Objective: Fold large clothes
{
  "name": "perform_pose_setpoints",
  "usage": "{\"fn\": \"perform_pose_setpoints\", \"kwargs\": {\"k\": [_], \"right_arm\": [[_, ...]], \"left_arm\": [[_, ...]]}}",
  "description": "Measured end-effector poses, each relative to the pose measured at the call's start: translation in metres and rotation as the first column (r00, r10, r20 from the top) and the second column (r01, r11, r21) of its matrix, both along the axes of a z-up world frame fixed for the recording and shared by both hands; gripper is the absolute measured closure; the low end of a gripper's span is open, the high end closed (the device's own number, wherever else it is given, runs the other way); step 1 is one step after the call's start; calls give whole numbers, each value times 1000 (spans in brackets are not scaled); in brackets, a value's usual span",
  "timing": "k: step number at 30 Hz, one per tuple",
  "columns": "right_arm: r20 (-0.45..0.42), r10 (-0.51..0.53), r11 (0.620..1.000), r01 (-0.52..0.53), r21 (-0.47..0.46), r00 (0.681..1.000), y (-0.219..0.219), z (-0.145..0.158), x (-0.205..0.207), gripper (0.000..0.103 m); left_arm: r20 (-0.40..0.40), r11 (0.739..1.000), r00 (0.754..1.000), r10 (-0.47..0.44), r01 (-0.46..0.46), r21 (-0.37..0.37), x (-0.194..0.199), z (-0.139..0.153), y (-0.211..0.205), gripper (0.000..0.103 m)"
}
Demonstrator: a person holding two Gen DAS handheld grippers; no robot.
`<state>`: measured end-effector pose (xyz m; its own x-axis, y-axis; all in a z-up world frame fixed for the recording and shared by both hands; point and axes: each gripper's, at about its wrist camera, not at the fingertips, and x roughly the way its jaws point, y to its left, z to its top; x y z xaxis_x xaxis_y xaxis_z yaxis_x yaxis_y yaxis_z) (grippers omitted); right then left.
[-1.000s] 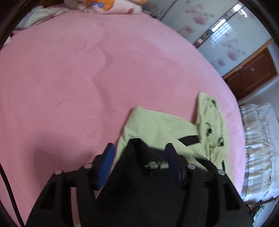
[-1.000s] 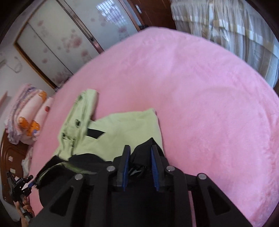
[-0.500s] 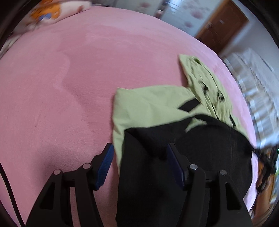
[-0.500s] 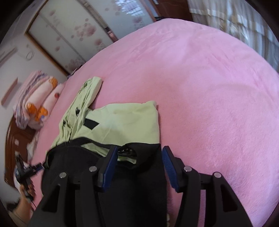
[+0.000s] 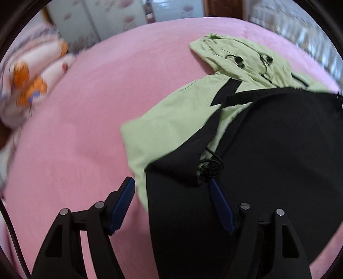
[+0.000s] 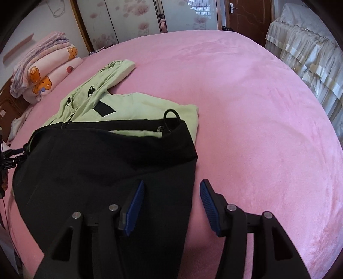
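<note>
A large light green hooded jacket [image 5: 171, 120] [image 6: 133, 105] lies spread on the pink bed [image 5: 75, 128] [image 6: 257, 107]. A black cloth layer [image 5: 278, 150] [image 6: 96, 161] is folded over its near part, with a black drawstring [image 6: 169, 122] [image 5: 211, 163] at its hem. My left gripper [image 5: 171, 188] hovers over one black corner. Its jaws are opening, the cloth lies loose between them, and one pad is over bare bed. Over the other black corner, my right gripper [image 6: 171, 186] stands open with neither pad pressing the cloth.
Folded blankets with orange bears [image 6: 42, 70] [image 5: 27, 81] are stacked at the bed's far left. Behind the bed are flowered wardrobe doors [image 6: 133, 19], and pale curtains [image 6: 304, 49] hang on the right. A black tool and part of a hand [image 6: 6, 163] show at the left edge.
The right jaws came apart and let go of the black hem. The left jaws widened too. The black cloth dropped flat over the green jacket, and both views rolled.
</note>
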<state>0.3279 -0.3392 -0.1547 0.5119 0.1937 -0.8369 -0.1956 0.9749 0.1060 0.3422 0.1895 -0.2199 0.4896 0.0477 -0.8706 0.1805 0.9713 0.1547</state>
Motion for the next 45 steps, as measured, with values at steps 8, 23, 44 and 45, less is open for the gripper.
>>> {"fn": "perform_pose_setpoints", "kwargs": {"k": [8, 23, 44, 45], "right_arm": [[14, 20, 999, -19, -35, 1000, 5, 0, 31, 49], [80, -21, 999, 24, -33, 997, 9, -3, 34, 78], [201, -145, 970, 179, -164, 969, 48, 12, 89, 85], [183, -150, 968, 182, -173, 972, 49, 5, 95, 85]], "left_arm": [[36, 990, 993, -114, 111, 83, 28, -2, -19, 35], [20, 991, 998, -60, 61, -116, 46, -5, -2, 76], [-5, 980, 981, 196, -196, -45, 118, 14, -9, 77], [-35, 978, 979, 203, -204, -50, 123, 3, -7, 76]]}}
